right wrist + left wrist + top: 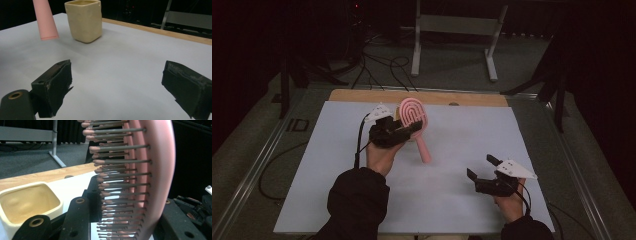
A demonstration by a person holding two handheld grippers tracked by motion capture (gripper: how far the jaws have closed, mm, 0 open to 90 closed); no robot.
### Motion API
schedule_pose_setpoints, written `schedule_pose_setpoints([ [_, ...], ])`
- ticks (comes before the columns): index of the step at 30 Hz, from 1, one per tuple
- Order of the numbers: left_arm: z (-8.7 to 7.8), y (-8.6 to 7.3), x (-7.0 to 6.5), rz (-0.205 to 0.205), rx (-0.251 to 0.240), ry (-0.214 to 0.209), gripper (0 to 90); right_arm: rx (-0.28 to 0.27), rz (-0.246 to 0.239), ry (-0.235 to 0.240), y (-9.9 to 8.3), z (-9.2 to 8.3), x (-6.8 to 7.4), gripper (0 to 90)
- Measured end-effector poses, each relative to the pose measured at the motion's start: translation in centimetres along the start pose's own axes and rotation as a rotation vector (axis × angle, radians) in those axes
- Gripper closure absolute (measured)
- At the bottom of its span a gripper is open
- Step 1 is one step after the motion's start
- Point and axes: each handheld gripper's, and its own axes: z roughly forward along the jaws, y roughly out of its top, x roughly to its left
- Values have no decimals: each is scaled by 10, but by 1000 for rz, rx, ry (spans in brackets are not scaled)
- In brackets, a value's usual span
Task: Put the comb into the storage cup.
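A pink hairbrush (pixel 413 114) with grey, pink-tipped bristles hangs above the white sheet, handle (pixel 425 148) slanting down. My left gripper (pixel 414 127) is shut on the brush's head; in the left gripper view the head (pixel 147 182) stands between the two black jaws, bristles facing left. A cream square cup (pixel 27 202) sits just beyond that gripper, upright and hollow. My right gripper (pixel 482 166) hovers low at the front right, open and holding nothing. In the right gripper view its jaws (pixel 117 87) spread wide over bare sheet, with the cup (pixel 85 20) and the handle tip (pixel 45 22) farther off.
The white sheet (pixel 452 145) covers the table, with a strip of bare wood (pixel 422 96) along the far edge. A white metal stand (pixel 457 30) and loose cables (pixel 382 65) lie on the floor beyond. Metal rails run along both sides.
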Motion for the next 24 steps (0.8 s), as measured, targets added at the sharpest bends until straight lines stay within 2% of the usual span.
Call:
schedule_pose_setpoints([
  [13,-4,5,12,-4,-5,17,647,-2,11,1,-9,1,-1,94],
  [24,-5,11,16,23,-7,12,647,14,10,8,-13,3,0,95],
])
